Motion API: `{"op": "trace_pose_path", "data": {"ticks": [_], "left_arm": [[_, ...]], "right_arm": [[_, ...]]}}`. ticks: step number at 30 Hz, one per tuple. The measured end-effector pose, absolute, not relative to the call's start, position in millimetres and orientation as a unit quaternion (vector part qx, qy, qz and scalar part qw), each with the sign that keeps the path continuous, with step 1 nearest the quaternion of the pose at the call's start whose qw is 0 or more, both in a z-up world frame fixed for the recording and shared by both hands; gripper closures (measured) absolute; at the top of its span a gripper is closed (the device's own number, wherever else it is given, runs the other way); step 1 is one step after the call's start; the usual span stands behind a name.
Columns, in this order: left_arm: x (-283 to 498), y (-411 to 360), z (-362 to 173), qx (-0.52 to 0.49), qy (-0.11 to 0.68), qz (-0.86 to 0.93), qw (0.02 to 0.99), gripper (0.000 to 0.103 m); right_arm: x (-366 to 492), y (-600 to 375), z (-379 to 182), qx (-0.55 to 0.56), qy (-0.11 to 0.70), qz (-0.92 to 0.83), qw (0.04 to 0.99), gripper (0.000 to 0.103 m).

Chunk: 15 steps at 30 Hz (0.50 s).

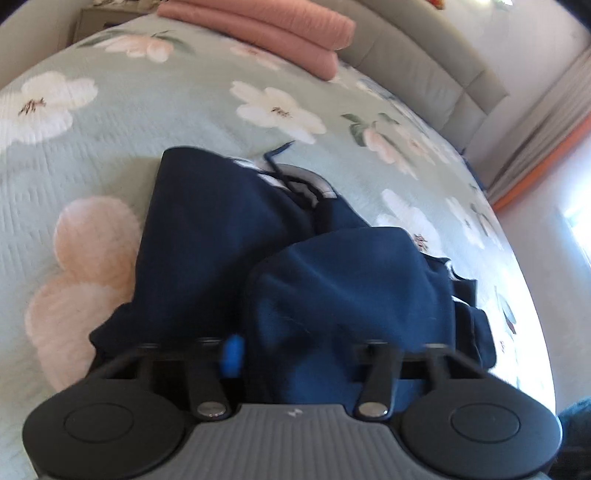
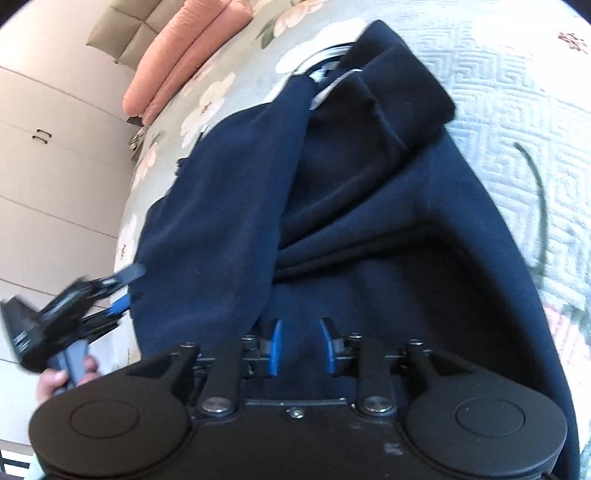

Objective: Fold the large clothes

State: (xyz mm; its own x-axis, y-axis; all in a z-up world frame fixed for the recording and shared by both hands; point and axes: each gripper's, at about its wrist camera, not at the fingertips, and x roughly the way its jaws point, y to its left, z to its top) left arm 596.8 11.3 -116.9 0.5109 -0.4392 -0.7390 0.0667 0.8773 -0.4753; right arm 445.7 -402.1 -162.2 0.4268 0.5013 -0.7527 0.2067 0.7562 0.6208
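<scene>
The navy garment (image 1: 229, 236) lies bunched on the floral bedspread (image 1: 110, 147), with a grey-and-white lining showing at its far end, toward 12 o'clock.

In the left wrist view the left gripper (image 1: 295, 354) points steeply down at the bed. A thick fold of the navy cloth rises over and between its fingers; one blue pad (image 1: 232, 354) shows at 9 o'clock of that fold and the other is covered, so whether the cloth is pinched I cannot tell.

In the right wrist view the right gripper (image 2: 302, 345) also tilts downward. Its two blue pads (image 2: 275, 345) stand apart over dark cloth, released, pressing nothing.

At 8 o'clock in that view a hand (image 2: 55, 380) grips the left gripper's handle.

Folded pink bedding (image 1: 266, 29) lies at the head of the bed, toward 12 o'clock.
</scene>
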Motion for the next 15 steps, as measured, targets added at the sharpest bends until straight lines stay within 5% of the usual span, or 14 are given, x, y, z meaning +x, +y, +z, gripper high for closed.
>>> {"op": "trace_pose_path", "data": {"ticks": [1, 9, 11, 13, 15], "left_arm": [[595.9, 11.8, -116.4, -0.204, 0.467, -0.149, 0.847, 0.095], [521.5, -30.8, -4.5, -0.138, 0.326, -0.358, 0.864, 0.095], [500.0, -61.0, 1.5, -0.043, 0.346, -0.408, 0.844, 0.086], [480.3, -87.7, -28.2, 0.062, 0.43, -0.429, 0.792, 0.047], [452.5, -91.5, -68.8, 0.158, 0.482, -0.371, 0.778, 0.055]], "right_arm": [[446.9, -397.3, -158.6, 0.333, 0.526, 0.1, 0.777, 0.071], [421.7, -415.6, -120.1, 0.304, 0.495, 0.112, 0.806, 0.064], [411.2, -425.2, -111.5, 0.298, 0.49, 0.096, 0.814, 0.059], [404.8, -433.1, -103.4, 0.284, 0.496, 0.076, 0.817, 0.051], [400.5, -438.5, -99.3, 0.258, 0.505, 0.055, 0.822, 0.047]]}}
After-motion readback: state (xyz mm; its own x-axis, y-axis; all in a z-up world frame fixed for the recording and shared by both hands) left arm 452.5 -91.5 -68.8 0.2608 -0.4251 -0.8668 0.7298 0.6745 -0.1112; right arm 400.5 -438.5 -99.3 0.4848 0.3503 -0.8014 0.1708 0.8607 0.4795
